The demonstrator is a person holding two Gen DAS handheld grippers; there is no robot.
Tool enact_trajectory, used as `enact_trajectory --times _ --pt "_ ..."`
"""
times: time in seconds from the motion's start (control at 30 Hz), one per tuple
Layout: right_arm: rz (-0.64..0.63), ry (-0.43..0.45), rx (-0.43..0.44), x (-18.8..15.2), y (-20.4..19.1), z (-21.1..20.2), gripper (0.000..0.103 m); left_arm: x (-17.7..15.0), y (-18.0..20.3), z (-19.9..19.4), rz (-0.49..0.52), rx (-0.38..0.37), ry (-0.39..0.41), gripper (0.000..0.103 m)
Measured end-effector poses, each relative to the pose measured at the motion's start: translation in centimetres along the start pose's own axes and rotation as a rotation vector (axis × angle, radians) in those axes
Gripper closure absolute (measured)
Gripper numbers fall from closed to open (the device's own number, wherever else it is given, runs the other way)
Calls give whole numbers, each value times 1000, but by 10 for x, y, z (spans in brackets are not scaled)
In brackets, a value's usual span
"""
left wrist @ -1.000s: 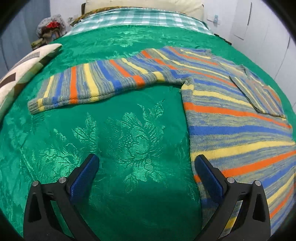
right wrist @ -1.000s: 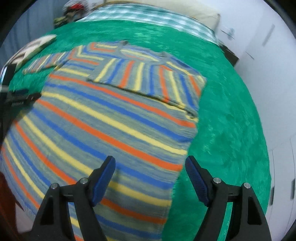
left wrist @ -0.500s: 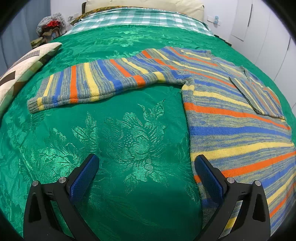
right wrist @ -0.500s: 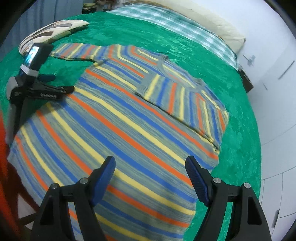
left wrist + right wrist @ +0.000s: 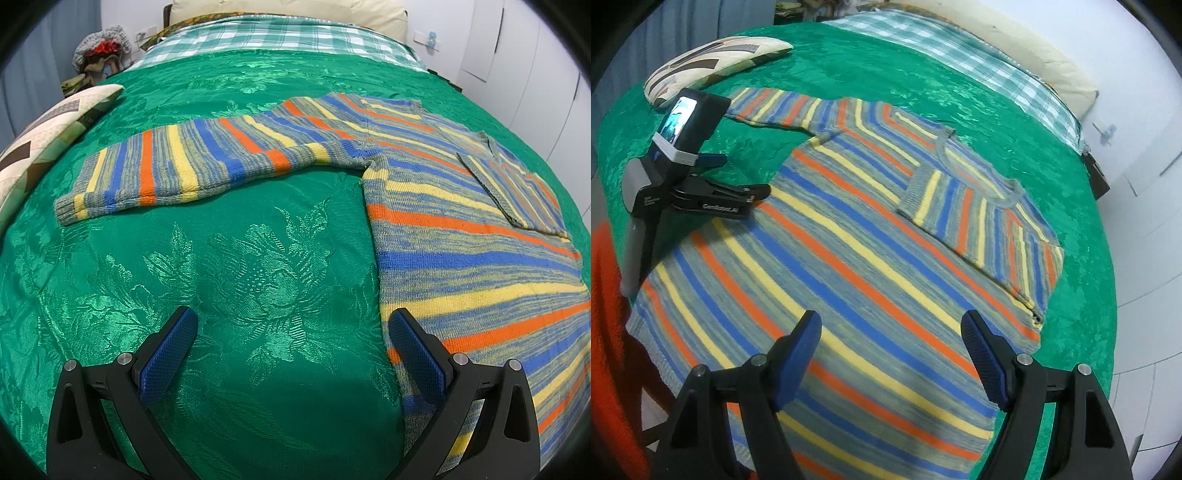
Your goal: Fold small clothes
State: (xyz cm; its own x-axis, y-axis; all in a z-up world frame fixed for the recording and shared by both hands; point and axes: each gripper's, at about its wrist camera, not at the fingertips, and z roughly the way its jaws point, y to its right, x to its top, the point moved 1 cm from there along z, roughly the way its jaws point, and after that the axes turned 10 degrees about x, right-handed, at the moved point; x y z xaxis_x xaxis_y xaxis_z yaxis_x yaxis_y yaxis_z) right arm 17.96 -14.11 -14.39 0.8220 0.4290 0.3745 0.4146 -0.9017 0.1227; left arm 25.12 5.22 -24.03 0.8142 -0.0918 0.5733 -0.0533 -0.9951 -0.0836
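We see the striped sweater (image 5: 871, 236) lying flat on the bed (image 5: 229, 266), one sleeve (image 5: 207, 162) stretched ahead of our left gripper (image 5: 291, 354). The right gripper (image 5: 892, 354) hovers over the hem. Both are wide open, empty. The knit looks soft and floppy; we'd pinch the cuff.

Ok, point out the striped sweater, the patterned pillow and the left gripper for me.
sweater (image 5: 849, 258), right wrist view, middle of the body.
pillow (image 5: 48, 136), left wrist view, patchwork top.
left gripper (image 5: 291, 354), left wrist view, between its open fingertips.
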Motion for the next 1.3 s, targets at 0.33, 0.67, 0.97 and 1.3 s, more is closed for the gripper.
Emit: enact_trajectory --times 0.33,0.67,0.97,1.3 --pt "27 -7 17 -7 3 3 26 0 0 0 0 0 0 0" --pt "19 -10 20 -11 1 5 25 0 0 0 0 0 0 0" --pt "32 -12 33 -16 0 6 25 0 0 0 0 0 0 0" --pt "17 -15 51 -13 -10 10 25 0 0 0 0 0 0 0"
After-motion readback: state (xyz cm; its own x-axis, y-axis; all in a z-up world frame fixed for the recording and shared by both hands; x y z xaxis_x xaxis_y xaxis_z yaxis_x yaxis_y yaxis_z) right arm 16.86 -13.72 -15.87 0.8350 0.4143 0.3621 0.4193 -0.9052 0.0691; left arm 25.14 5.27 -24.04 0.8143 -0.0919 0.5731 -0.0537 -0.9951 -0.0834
